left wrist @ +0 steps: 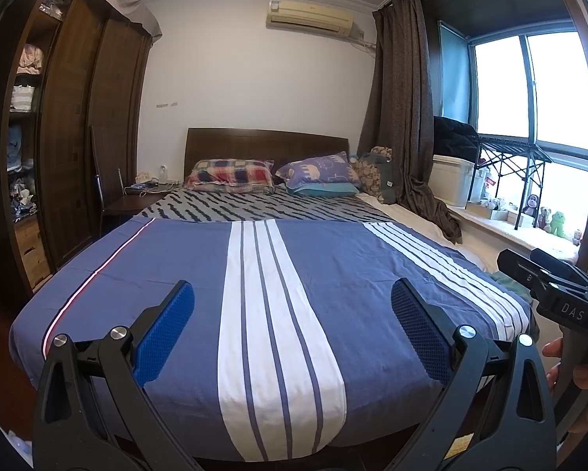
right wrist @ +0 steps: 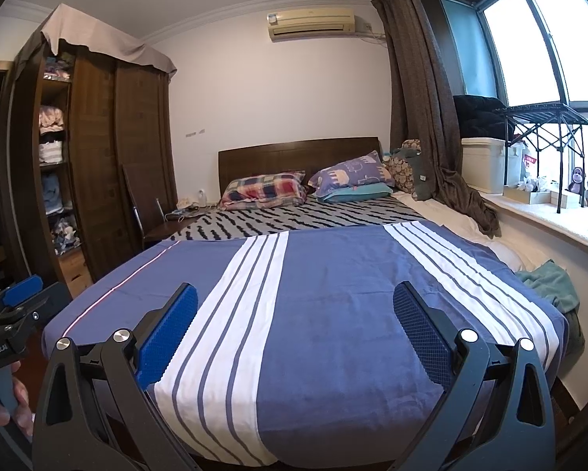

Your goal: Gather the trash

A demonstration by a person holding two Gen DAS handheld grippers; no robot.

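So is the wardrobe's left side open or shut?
Open: the wardrobe shows bare shelves of folded clothes on its left; wooden panels cover the rest.

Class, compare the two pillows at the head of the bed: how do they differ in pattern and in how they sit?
The plaid pillow has red, navy and cream checks; the purple pillow carries pale elephant prints. The plaid pillow lies directly on the zebra-striped sheet, while the purple pillow rests on a teal pillow and so sits higher. Both lie before the wooden headboard.
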